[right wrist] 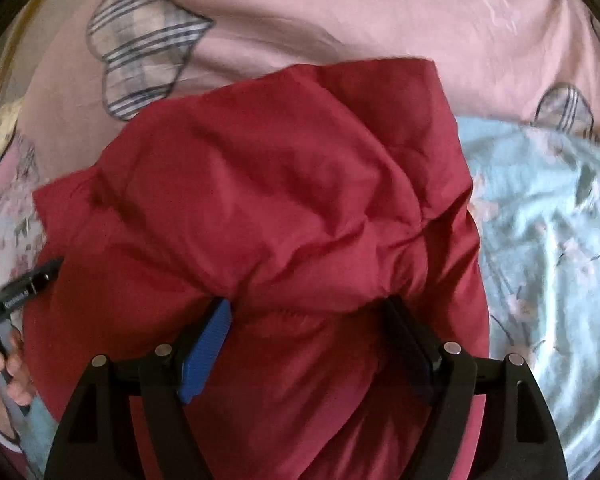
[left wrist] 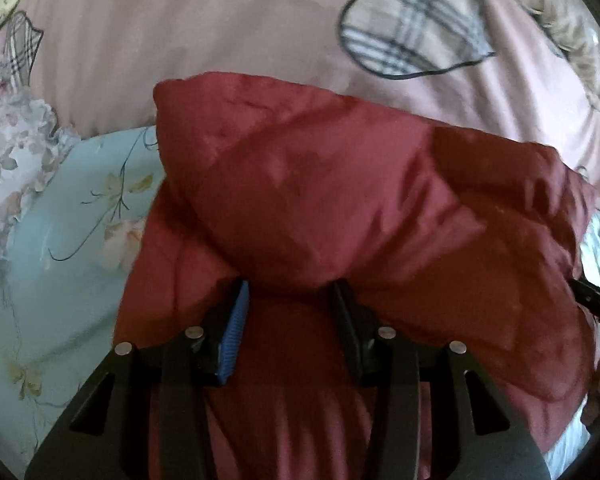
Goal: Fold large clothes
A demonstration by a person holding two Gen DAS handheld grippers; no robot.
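Observation:
A big dark red padded garment (left wrist: pixel 340 200) lies bunched on a bed and fills the middle of both views (right wrist: pixel 280 200). My left gripper (left wrist: pixel 290 292) has its fingers spread with a thick fold of the red cloth bulging between them, its tips buried under the fold. My right gripper (right wrist: pixel 308 308) stands the same way, fingers spread around a puffy fold. The cloth hides both sets of tips. The right gripper's edge shows at the right of the left wrist view (left wrist: pixel 596 300). The left gripper and the hand holding it show at the left of the right wrist view (right wrist: pixel 16 300).
A pink sheet with plaid heart patches (left wrist: pixel 412 32) covers the bed beyond the garment (right wrist: pixel 340 20). A light blue floral cover (left wrist: pixel 60 240) lies beside the garment, also in the right wrist view (right wrist: pixel 548 240).

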